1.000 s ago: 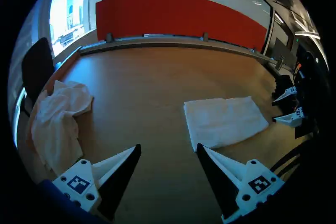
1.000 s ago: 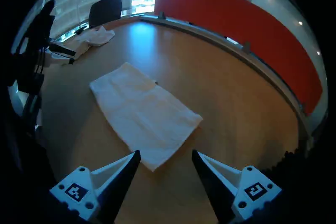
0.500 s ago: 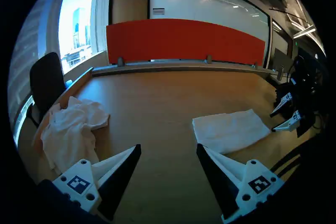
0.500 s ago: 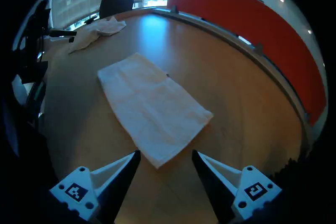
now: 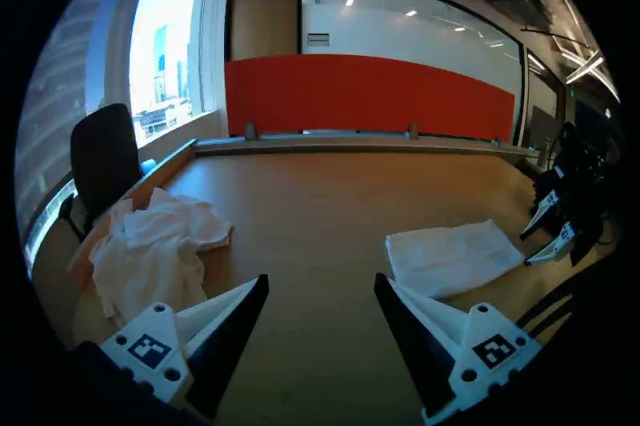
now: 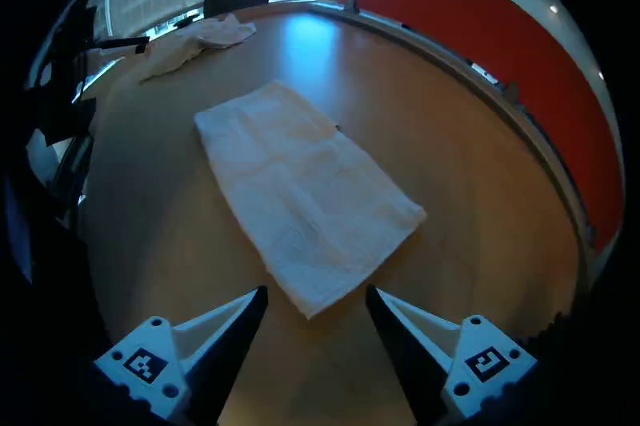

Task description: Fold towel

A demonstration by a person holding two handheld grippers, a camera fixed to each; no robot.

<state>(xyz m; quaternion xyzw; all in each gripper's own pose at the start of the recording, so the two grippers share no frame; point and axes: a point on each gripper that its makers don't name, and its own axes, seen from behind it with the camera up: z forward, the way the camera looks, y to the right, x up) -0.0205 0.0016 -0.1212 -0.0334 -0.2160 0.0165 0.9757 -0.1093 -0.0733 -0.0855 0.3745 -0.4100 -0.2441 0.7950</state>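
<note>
An office: wooden desk [image 5: 336,202], red divider screen [image 5: 368,98], swivel chair [image 5: 100,158], city-view windows [image 5: 168,66].

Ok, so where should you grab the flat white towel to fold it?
Probably by the near corner of the towel, which points straight at the open right gripper. It lies flat on the table, so come in low from this near side and slide one finger under the edge to pinch it.

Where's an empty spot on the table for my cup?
The wide bare table between the folded towel and the crumpled cloth pile, back to the red screen. Crowded where the pile lies, near the chair.
</note>
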